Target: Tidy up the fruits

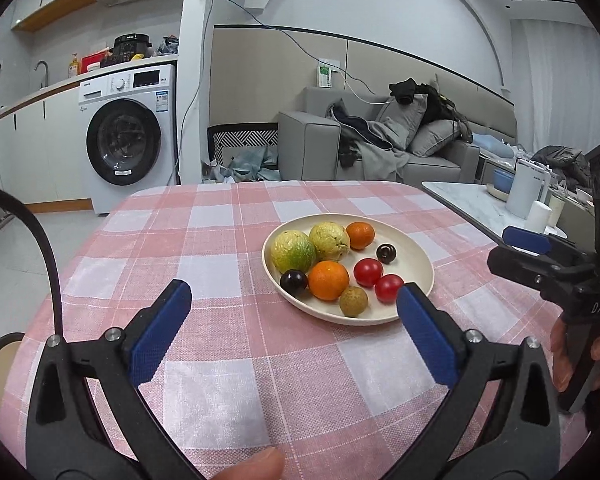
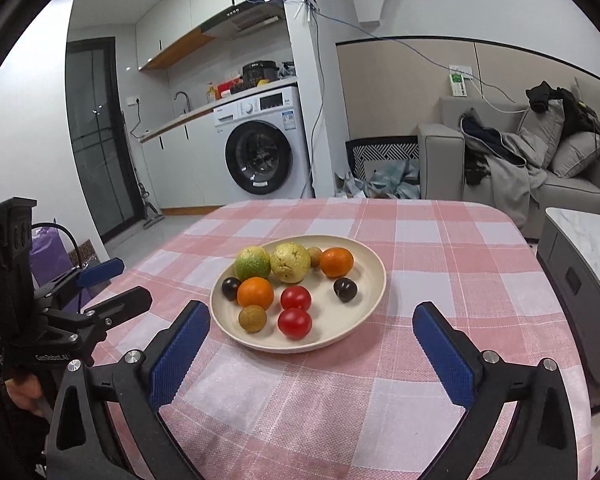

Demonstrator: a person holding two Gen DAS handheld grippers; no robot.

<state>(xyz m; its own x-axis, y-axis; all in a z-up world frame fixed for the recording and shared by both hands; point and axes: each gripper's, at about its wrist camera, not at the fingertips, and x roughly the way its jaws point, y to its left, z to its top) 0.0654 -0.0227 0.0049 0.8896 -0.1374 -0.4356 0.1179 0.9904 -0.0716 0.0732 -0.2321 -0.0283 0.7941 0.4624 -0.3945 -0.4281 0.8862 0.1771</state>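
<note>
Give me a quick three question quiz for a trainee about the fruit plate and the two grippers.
1. True or false: every fruit lies on the cream plate.
2. How many red tomatoes are on the plate? A) one B) two C) four
3. Fill in: the jaws of the left gripper and the right gripper are both ____.

Key:
1. True; the checked tablecloth around the plate carries no fruit.
2. B; one tomato and a second tomato lie side by side.
3. Open, with nothing between them.

Fruits all piled on cream plate, table centre.
</note>
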